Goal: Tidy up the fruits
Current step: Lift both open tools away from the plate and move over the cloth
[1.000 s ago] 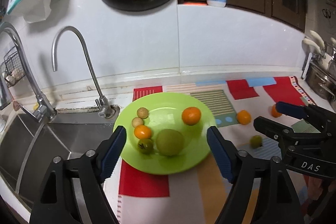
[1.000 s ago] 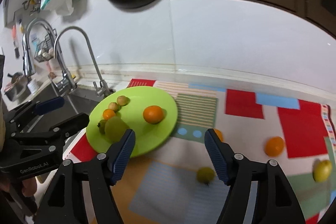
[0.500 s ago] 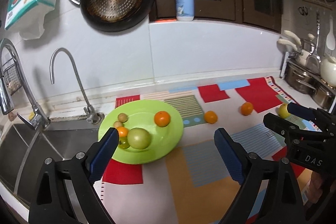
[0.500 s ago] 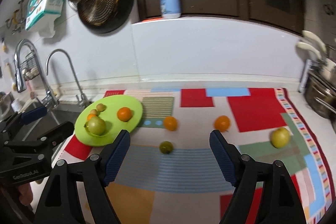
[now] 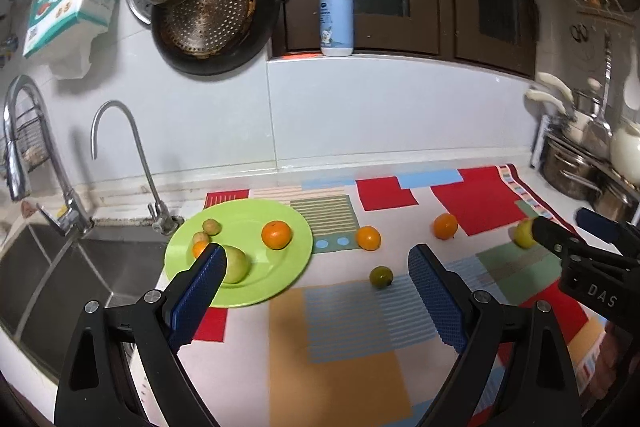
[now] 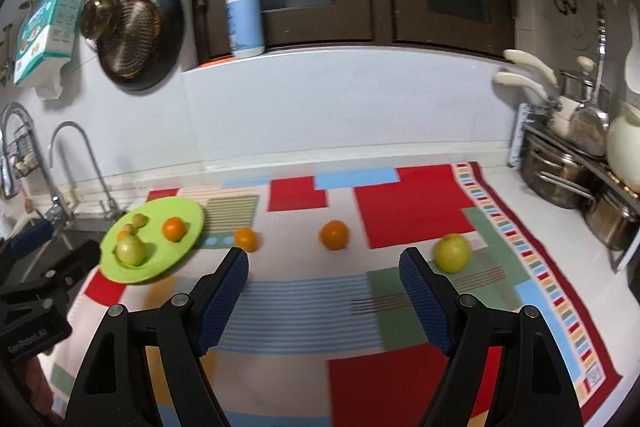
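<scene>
A green plate (image 5: 250, 221) (image 6: 188, 213) lies at the mat's left end, beside the sink. On it are an orange (image 5: 276, 235), a large green fruit (image 5: 237, 269) and three small fruits. Loose on the mat are two oranges (image 6: 245, 239) (image 6: 334, 235), a small dark green fruit (image 5: 381, 276) and a yellow-green apple (image 6: 453, 253). My left gripper (image 5: 316, 259) hovers open and empty in front of the plate. My right gripper (image 6: 323, 261) hovers open and empty over the mat's middle, short of the two oranges. Each gripper shows at the edge of the other's view.
A steel sink (image 5: 52, 267) with two faucets (image 5: 120, 155) borders the plate on the left. Pots and a kettle (image 6: 568, 171) crowd the right end of the counter. Pans (image 5: 212, 11) hang on the wall, and a pump bottle (image 5: 336, 15) stands on the ledge. The patterned mat (image 6: 400, 211) covers the counter.
Both grippers have pulled back from the plate, and their jaws stand wider. The right view has swung rightward, so the apple and the pots now show.
</scene>
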